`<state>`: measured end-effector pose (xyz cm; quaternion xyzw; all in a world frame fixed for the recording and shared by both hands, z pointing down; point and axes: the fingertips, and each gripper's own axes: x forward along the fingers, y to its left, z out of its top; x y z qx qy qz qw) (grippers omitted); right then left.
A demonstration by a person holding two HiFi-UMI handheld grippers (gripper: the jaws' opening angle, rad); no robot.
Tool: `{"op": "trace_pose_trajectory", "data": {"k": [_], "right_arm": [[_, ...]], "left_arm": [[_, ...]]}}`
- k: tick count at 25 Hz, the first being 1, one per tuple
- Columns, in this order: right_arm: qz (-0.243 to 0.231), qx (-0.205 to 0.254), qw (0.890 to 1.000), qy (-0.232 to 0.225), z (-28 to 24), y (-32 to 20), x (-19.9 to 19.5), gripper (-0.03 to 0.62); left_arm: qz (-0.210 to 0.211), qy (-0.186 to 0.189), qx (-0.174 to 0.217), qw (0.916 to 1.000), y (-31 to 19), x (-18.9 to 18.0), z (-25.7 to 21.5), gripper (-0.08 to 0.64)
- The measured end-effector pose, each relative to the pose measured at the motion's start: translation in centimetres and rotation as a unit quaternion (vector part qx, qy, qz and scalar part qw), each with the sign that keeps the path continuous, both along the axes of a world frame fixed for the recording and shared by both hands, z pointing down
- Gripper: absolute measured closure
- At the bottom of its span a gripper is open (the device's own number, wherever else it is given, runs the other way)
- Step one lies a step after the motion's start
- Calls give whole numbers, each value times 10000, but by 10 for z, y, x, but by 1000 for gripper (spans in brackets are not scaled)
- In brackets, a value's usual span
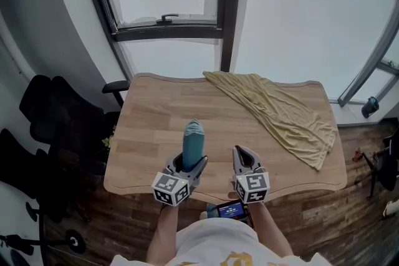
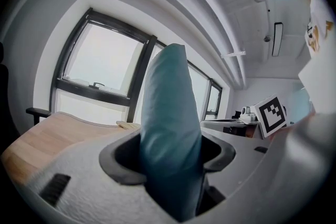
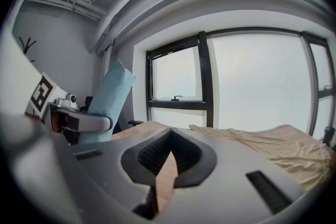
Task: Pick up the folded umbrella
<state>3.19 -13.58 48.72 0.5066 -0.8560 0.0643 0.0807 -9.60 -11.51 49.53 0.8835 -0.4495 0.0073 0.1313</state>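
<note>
Left tongs (image 1: pixel 189 166) clamped on the folded umbrella (image 1: pixel 193 139) over the near edge of the counter (image 1: pixel 149 110), its long axis pointing far. Right tongs (image 1: pixel 247 157) are together and empty, just right of it.

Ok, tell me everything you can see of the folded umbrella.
The folded umbrella is a teal, soft-looking fabric bundle with a gathered, rounded top. It stands roughly upright, clamped at its lower part between the jaws of the left gripper, over the near part of the wooden table. Its lower end is hidden; nothing else visibly touches it.
</note>
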Motion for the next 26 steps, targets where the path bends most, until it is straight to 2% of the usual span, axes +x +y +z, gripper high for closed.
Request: {"op": "trace_pose_trajectory", "data": {"k": [26], "right_arm": [[65,-137,9999,-58,12,-4,14,583]], "left_arm": [[-33,-52,-68,10000,-5,0,7,279]]}}
